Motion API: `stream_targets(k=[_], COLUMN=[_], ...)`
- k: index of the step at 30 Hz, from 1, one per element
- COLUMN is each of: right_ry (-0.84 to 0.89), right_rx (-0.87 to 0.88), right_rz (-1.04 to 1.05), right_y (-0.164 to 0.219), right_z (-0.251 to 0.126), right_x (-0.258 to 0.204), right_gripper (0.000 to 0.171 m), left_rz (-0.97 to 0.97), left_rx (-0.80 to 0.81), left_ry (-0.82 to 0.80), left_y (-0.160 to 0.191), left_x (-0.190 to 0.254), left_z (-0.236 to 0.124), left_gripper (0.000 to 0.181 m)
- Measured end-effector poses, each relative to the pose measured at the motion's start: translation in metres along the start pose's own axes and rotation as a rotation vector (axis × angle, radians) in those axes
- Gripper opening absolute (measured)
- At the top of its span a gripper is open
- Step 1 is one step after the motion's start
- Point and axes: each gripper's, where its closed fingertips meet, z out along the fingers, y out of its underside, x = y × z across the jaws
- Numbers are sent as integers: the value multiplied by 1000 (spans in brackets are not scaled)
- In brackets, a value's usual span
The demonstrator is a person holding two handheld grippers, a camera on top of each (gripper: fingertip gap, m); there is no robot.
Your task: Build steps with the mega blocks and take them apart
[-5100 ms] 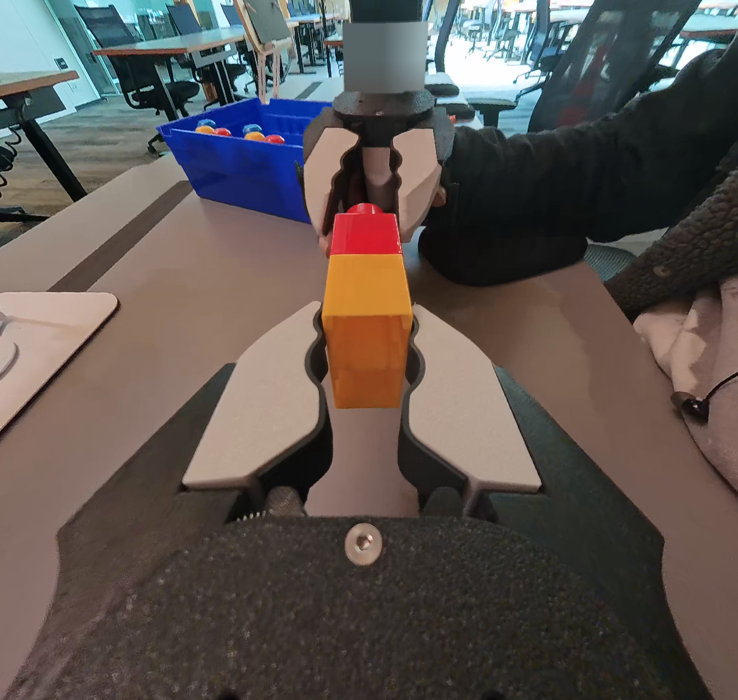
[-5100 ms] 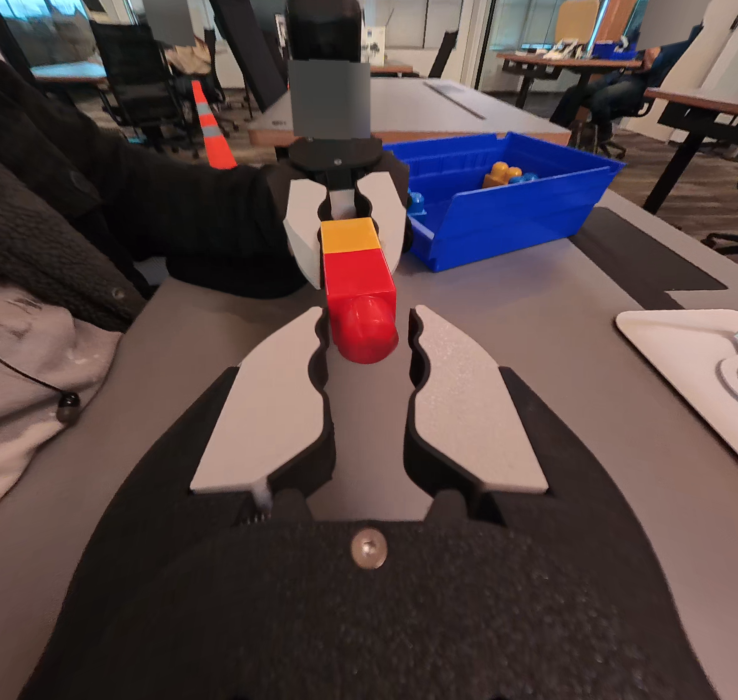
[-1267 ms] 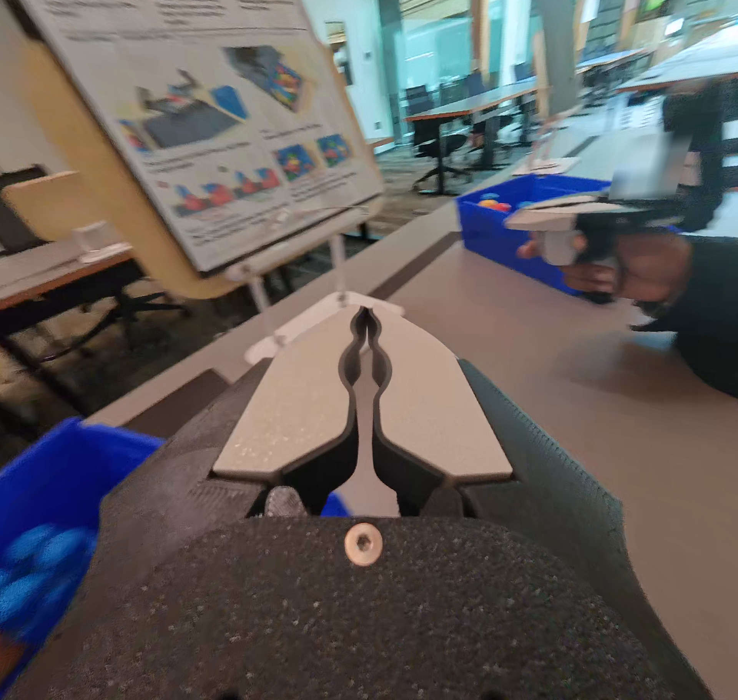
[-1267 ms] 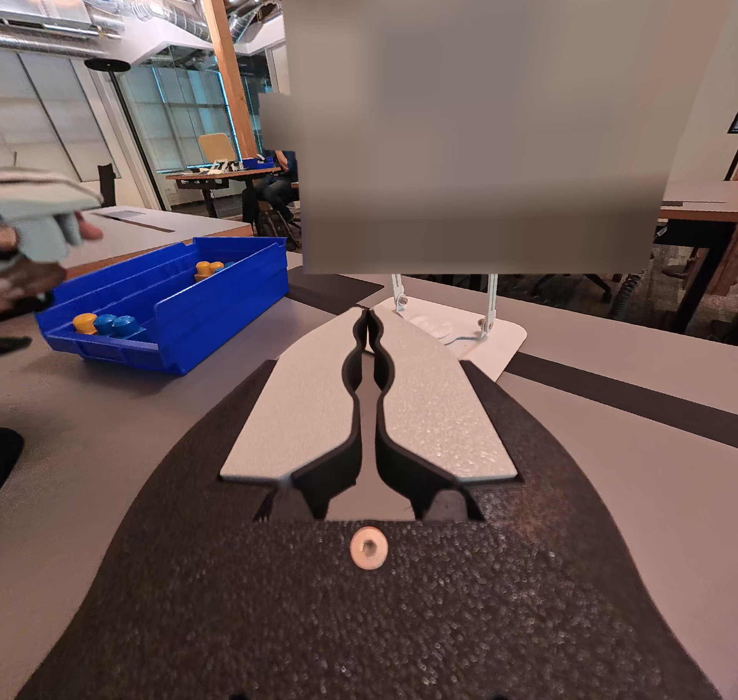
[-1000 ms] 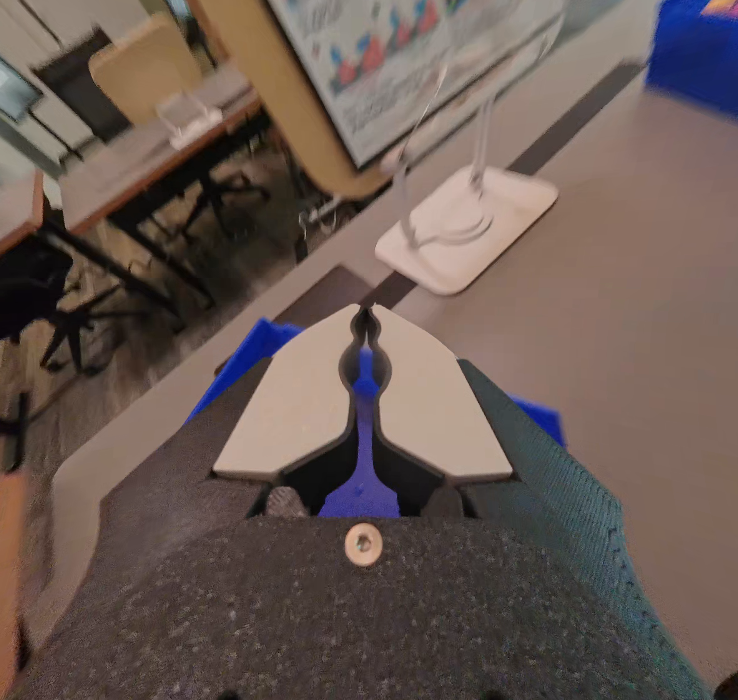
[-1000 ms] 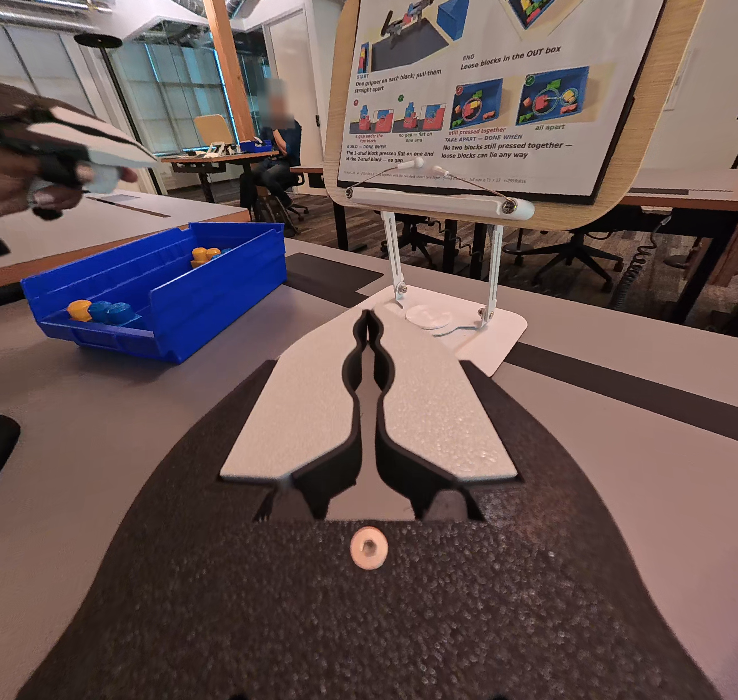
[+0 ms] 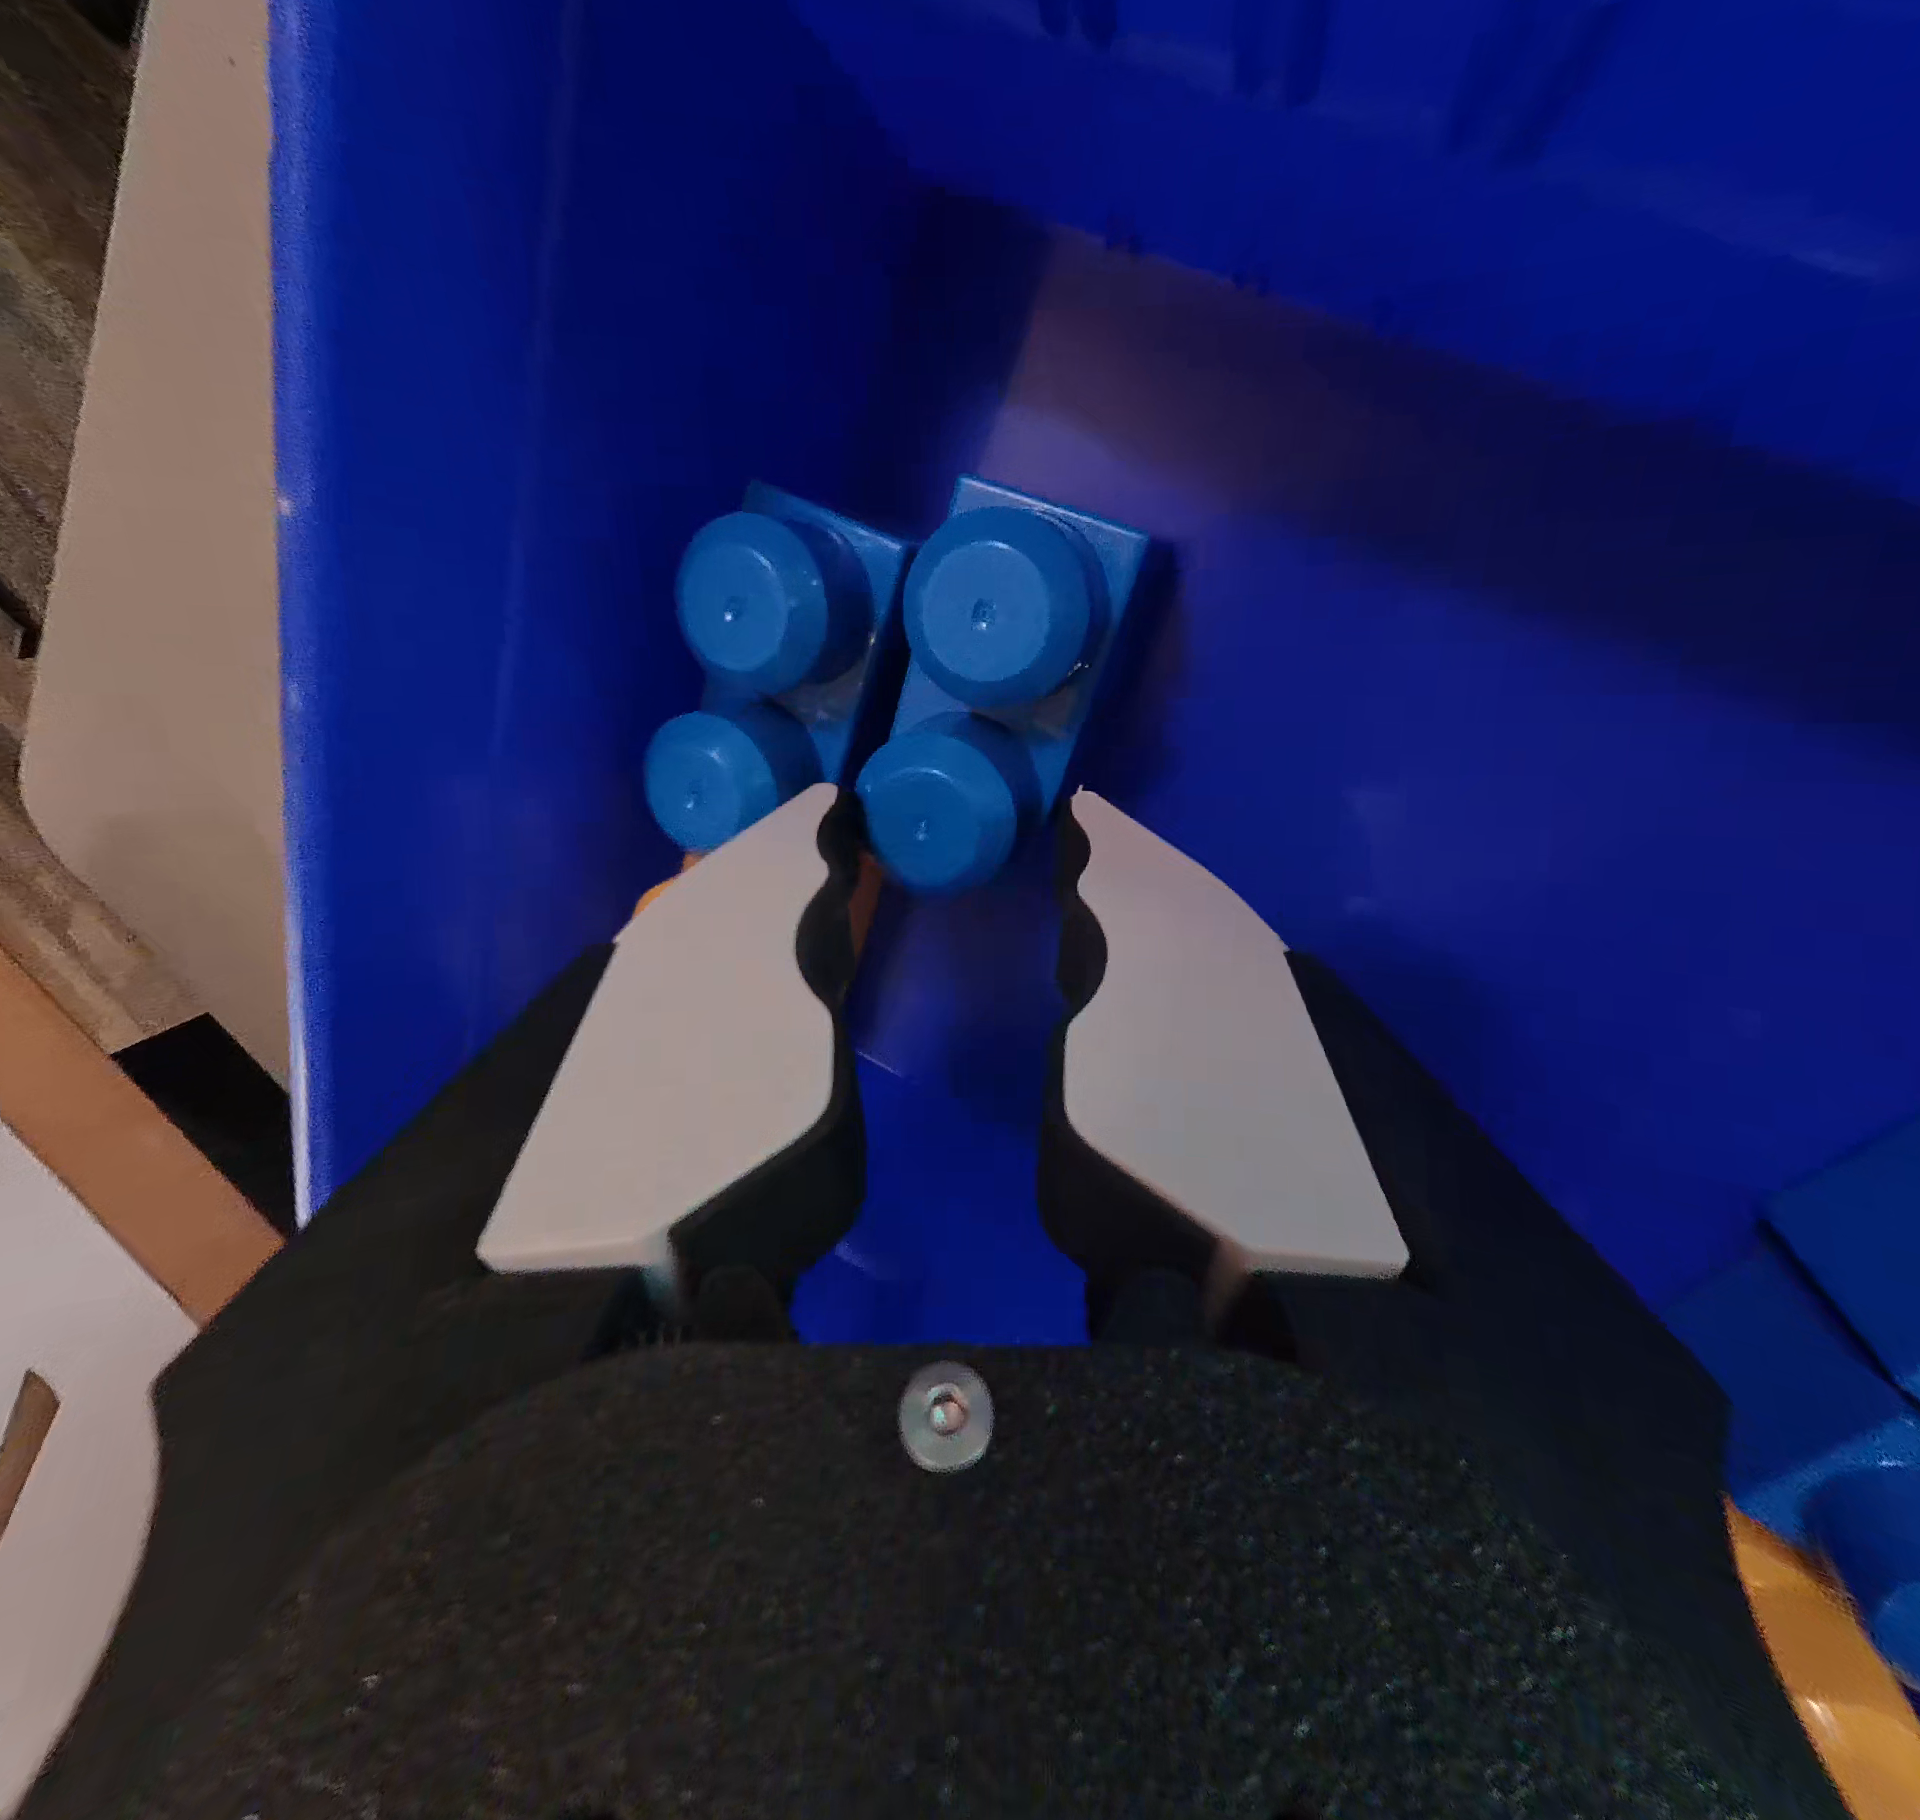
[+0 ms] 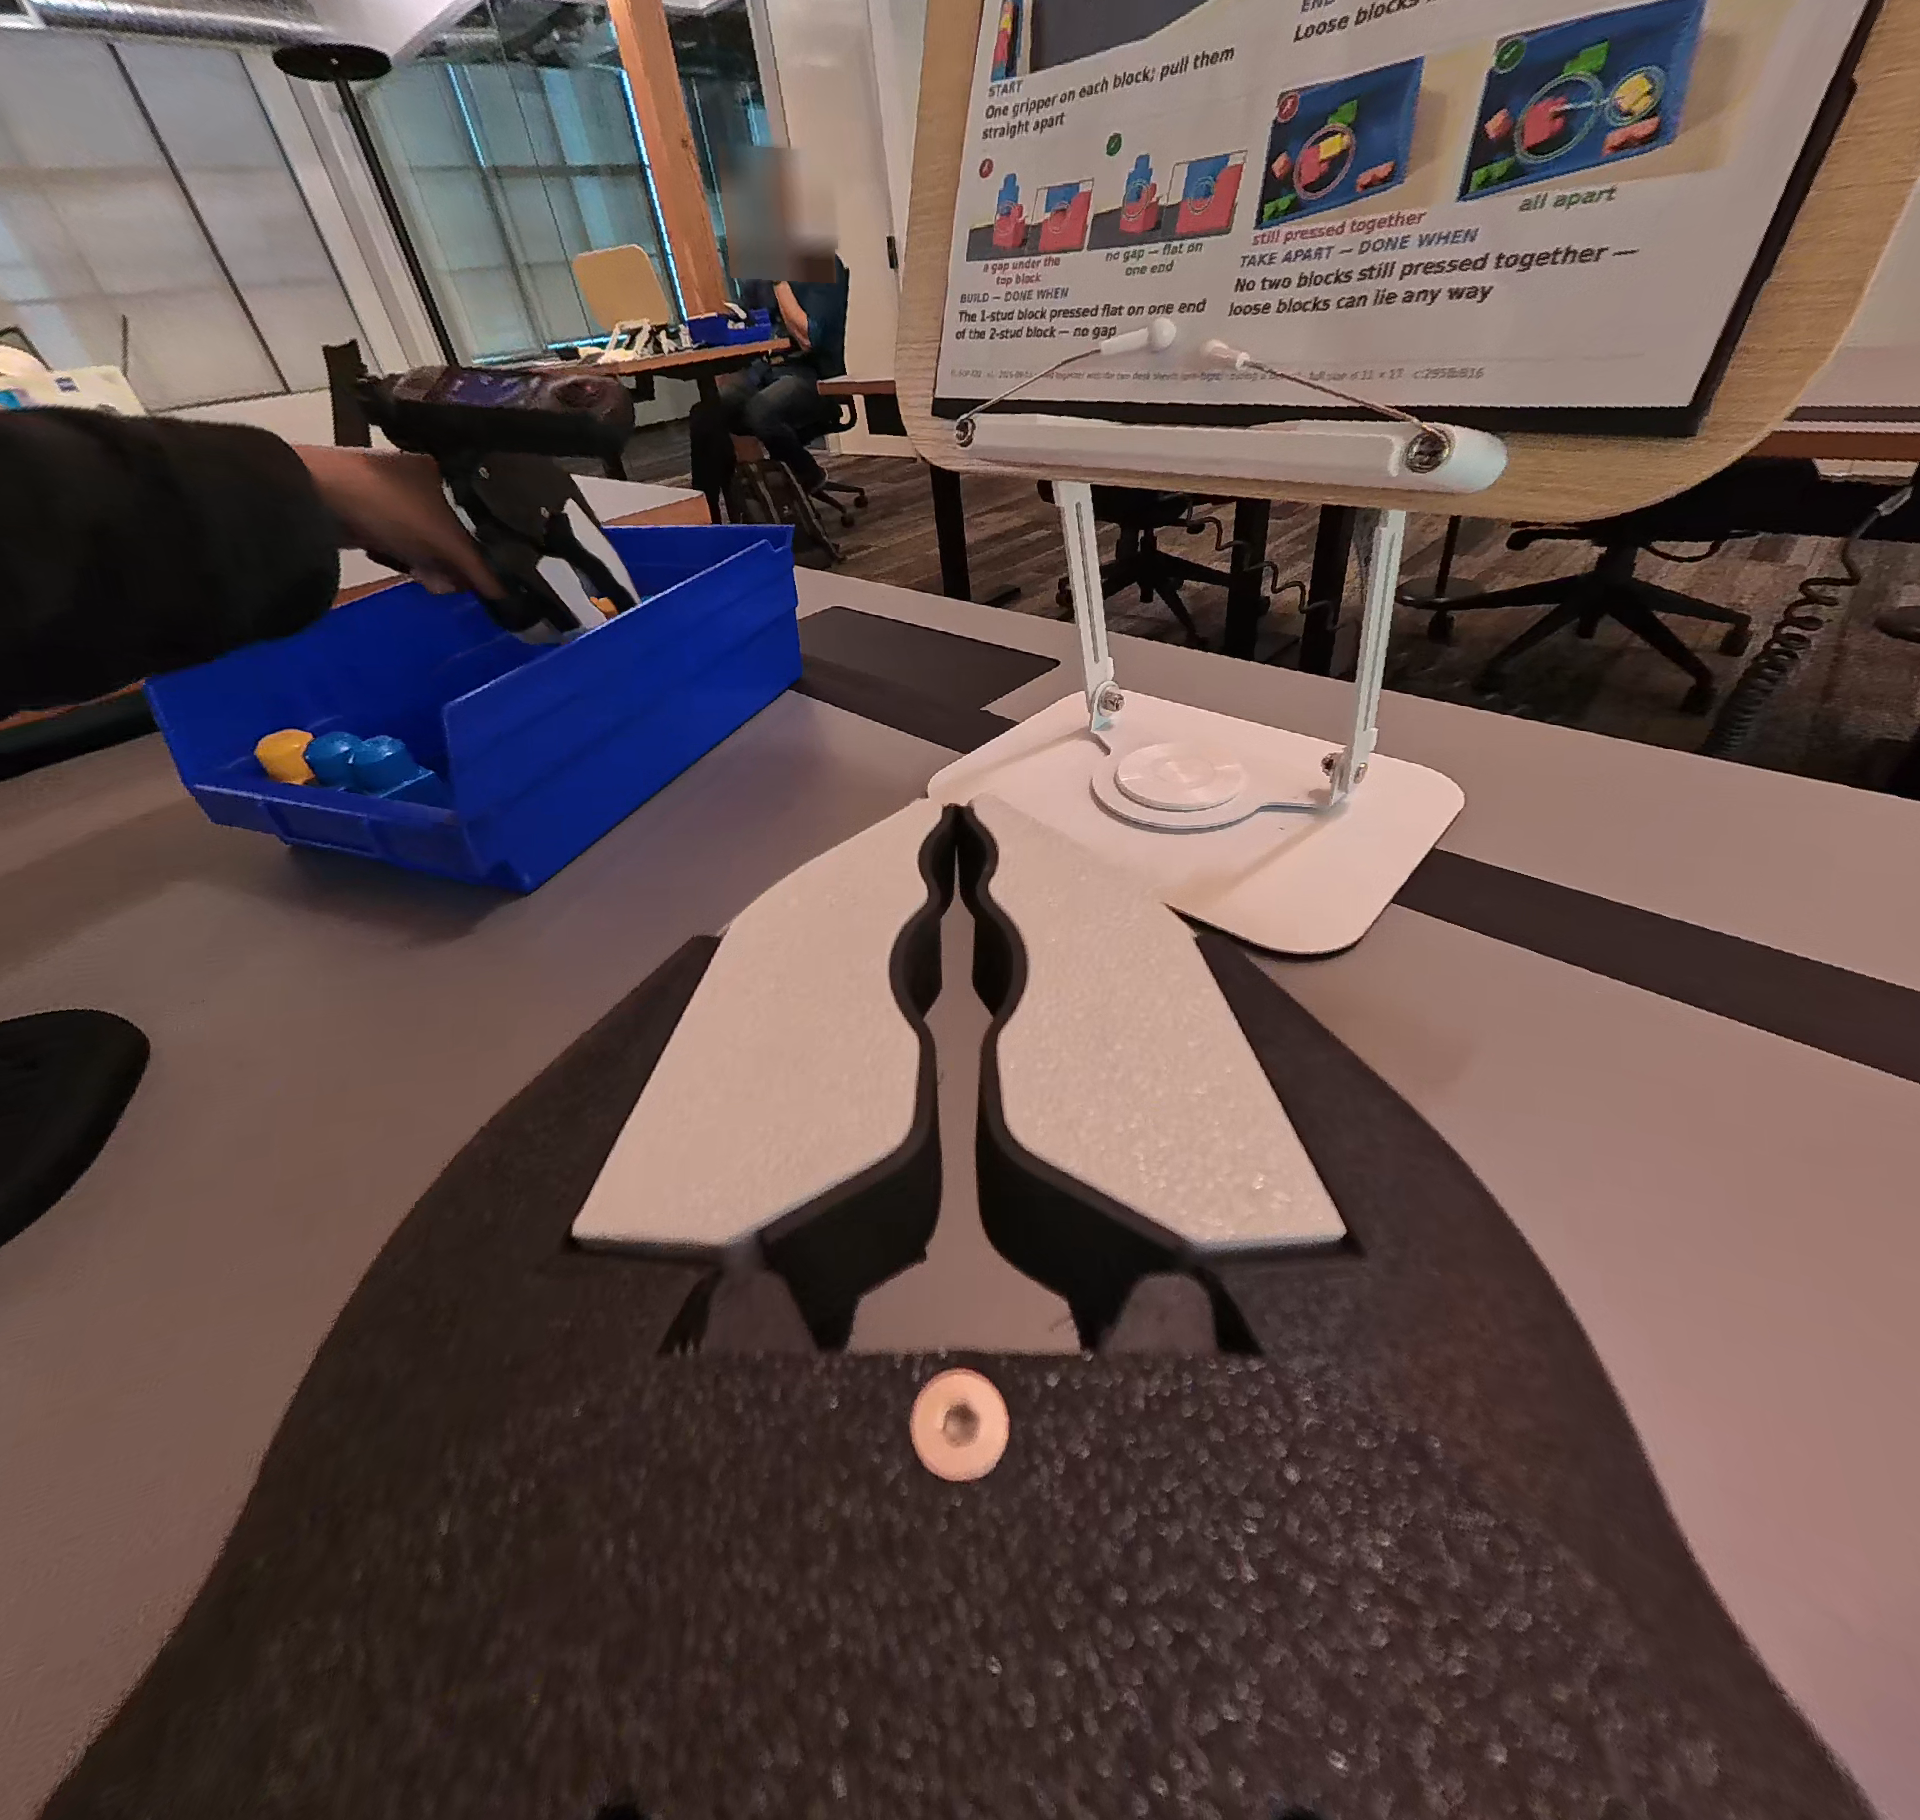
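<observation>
Left wrist view looks down into a blue bin. Two blue two-stud blocks stand side by side against the bin wall, studs facing the camera: one at ten o'clock of centre, the other just right of it. The left gripper has its fingers spread around the lower end of the right block, one finger on each side; whether they press it is unclear.

Right wrist view: at nine o'clock, a hand holds the left gripper inside the blue bin, with a yellow block and blue blocks at its near end. At centre, the right gripper hovers over the grey table, fingers pressed together, empty. At one o'clock stands an instruction board on a white stand.
</observation>
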Motion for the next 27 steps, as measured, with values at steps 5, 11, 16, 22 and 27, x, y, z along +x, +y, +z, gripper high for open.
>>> stream_targets(k=[5, 11, 16, 22, 27], right_ry=[-6, -10, -16, -39, -182], right_rx=[-5, -1, 6, 3, -6], right_rz=[-12, -18, -38, -80, -169], right_y=[1, 0, -3, -3, 0], right_z=[0, -1, -1, -1, 0], right_x=[-3, -5, -9, -19, -50], right_gripper=[0, 0, 0, 0, 6], left_rz=[21, 15, 19, 167, 295], left_rx=[9, 178, 403, 509, 532], left_ry=[-8, -90, -106, -11, 88], left_y=[3, -13, -49, -89, -114], left_x=[1, -9, 18, 111, 193], left_z=[-14, -77, -149, -191, -192], left_gripper=[36, 34, 34, 34, 34])
